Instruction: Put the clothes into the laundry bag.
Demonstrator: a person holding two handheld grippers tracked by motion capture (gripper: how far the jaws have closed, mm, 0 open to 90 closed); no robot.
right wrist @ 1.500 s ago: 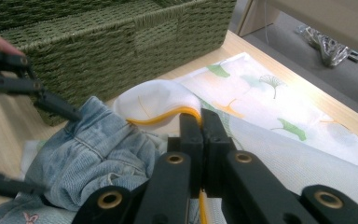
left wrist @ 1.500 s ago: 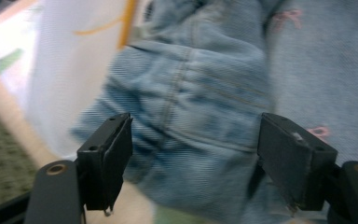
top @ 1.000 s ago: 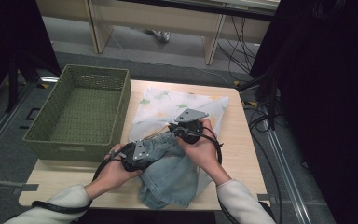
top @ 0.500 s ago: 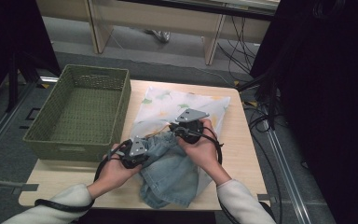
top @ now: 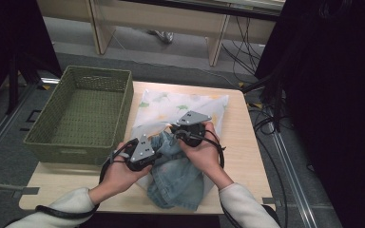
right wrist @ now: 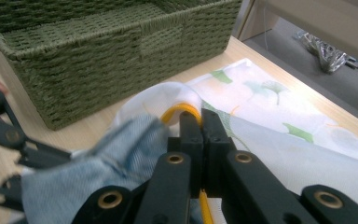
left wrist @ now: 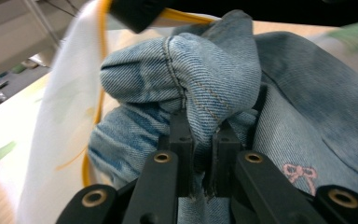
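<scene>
A pair of light blue jeans (top: 180,175) lies bunched at the table's front, its upper end at the mouth of a white leaf-print bag (top: 171,102). My left gripper (top: 163,146) has just been closing and is shut on a thick denim fold (left wrist: 200,60), its jaws (left wrist: 201,135) pinching the cloth between the pads. My right gripper (top: 175,131) is shut on the bag's yellow-corded rim (right wrist: 179,109), holding the white mesh (right wrist: 279,135) up beside the denim (right wrist: 93,158). The two grippers are close together.
A green woven basket (top: 76,145) stands at the table's left, close to the left hand; its wall (right wrist: 107,60) rises just beyond the bag's rim. Bare wooden table (top: 247,156) lies to the right of the bag. Cables run over the floor at the right.
The left gripper has closed on the denim fold and lifted it a little toward the bag's mouth. The right gripper has kept still on the bag's rim.
</scene>
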